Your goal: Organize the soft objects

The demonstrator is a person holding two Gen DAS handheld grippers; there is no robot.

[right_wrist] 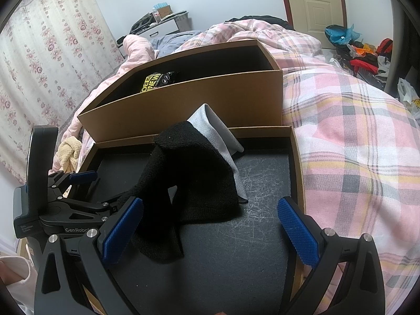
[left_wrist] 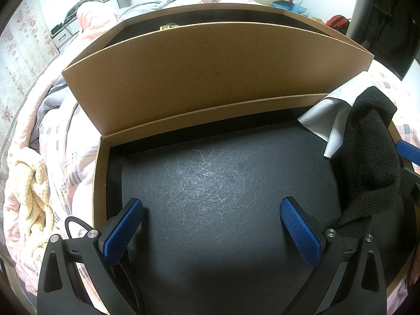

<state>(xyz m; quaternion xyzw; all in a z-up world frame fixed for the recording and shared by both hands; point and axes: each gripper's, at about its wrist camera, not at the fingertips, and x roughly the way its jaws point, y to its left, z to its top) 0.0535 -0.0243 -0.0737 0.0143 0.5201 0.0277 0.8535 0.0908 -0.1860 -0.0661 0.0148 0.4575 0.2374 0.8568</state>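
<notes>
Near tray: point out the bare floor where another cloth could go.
Free: the black floor from the tray's left wall across to the black sock. Crowded: the far right corner, where the sock lies over a grey cloth.

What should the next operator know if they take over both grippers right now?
Left gripper: open, holding nothing, over the near tray's black floor.
Right gripper: open, holding nothing, just behind the black knit piece.
That black piece and a grey cloth lie heaped together in the near tray.
A black-and-yellow packet sits in the far box.
A cream knit item lies on the bed, outside the tray.
Left: probably tidy the heap, bring the cream item in.
</notes>
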